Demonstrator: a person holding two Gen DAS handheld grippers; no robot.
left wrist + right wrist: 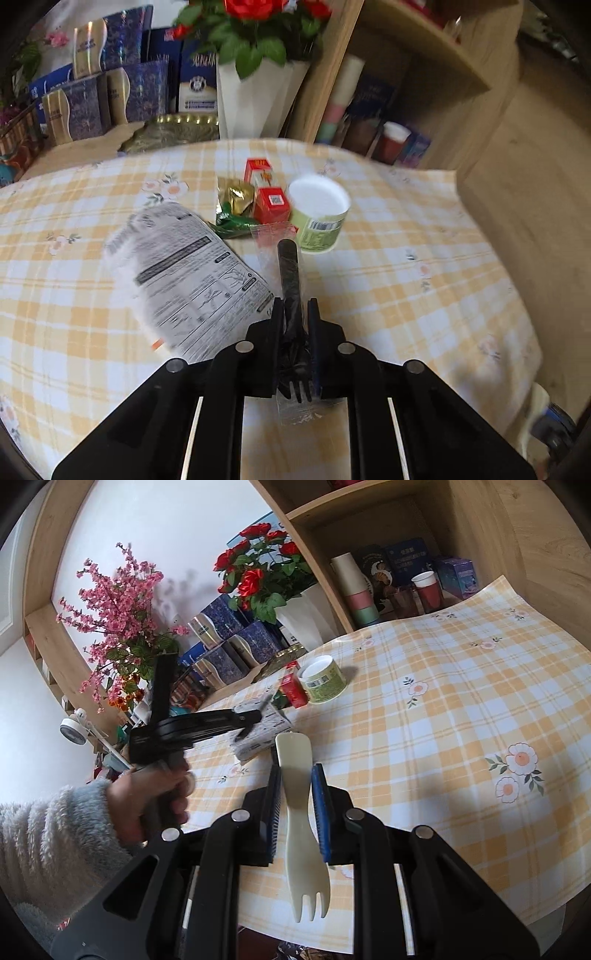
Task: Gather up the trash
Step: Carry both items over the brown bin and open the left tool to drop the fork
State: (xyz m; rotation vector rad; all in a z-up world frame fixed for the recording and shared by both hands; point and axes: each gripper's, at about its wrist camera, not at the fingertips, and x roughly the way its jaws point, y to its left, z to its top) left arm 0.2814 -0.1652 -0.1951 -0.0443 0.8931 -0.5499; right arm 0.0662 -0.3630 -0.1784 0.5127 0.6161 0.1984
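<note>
We hold two tools over a bench (406,266) covered in a yellow checked cloth with flower prints. Our left tool (295,308) is clamped on a black plastic fork (290,280) in a clear wrapper, its handle pointing forward toward the trash pile and its tines back toward the camera. Our right tool (297,775) grips a cream plastic fork (301,830) the same way, handle forward, tines hanging back over the near edge of the bench.

Ahead of the black fork's handle sits the remaining trash: a green paper cup (319,218) lying tilted with its white base toward us, a red carton (271,203) touching it, a second red and white pack (258,171) just behind, and a crumpled gold and green foil wrapper (234,206) beside them. A printed white pouch (184,273) lies left of the left tool, close beside its fingers.

Behind the bench stand a white vase of red roses (255,88), blue gift boxes (140,81) and a wooden shelf (424,66) holding stacked cups. From the right wrist view a hand (155,797) in a fluffy grey sleeve (48,834) holds the left tool, with pink blossoms (118,602) behind it.
</note>
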